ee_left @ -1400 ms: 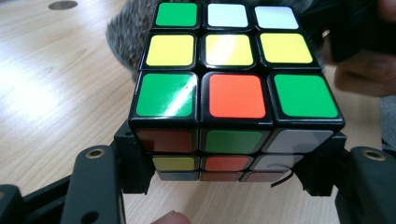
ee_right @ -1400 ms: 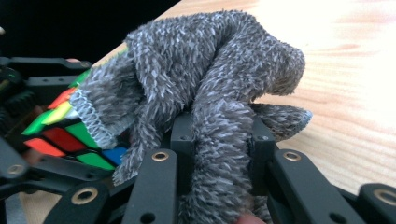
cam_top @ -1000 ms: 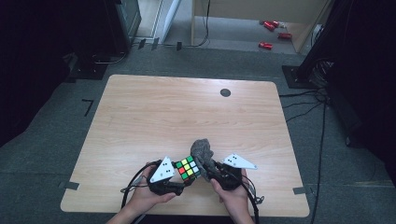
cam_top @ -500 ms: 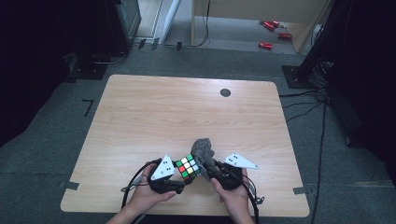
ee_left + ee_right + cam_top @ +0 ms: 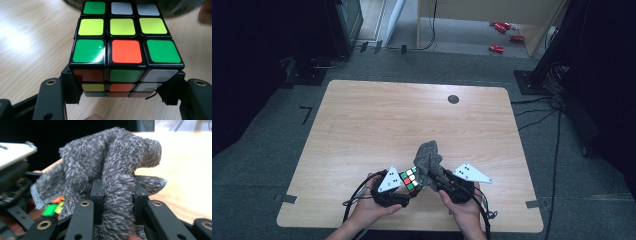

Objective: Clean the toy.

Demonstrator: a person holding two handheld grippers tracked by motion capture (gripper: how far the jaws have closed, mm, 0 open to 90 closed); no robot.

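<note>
Each hand carries a black tool: the left tool (image 5: 399, 187) and the right tool (image 5: 442, 181) have a pale grey three-cornered plate on top, dotted with small dark marks. Black cables trail from both in loops toward the person. Seen close, the jaws are matte black linkage bars joined by brass-coloured rivets (ringed, with a dark hole at the centre). The forearms are bare, no sleeves.
</note>
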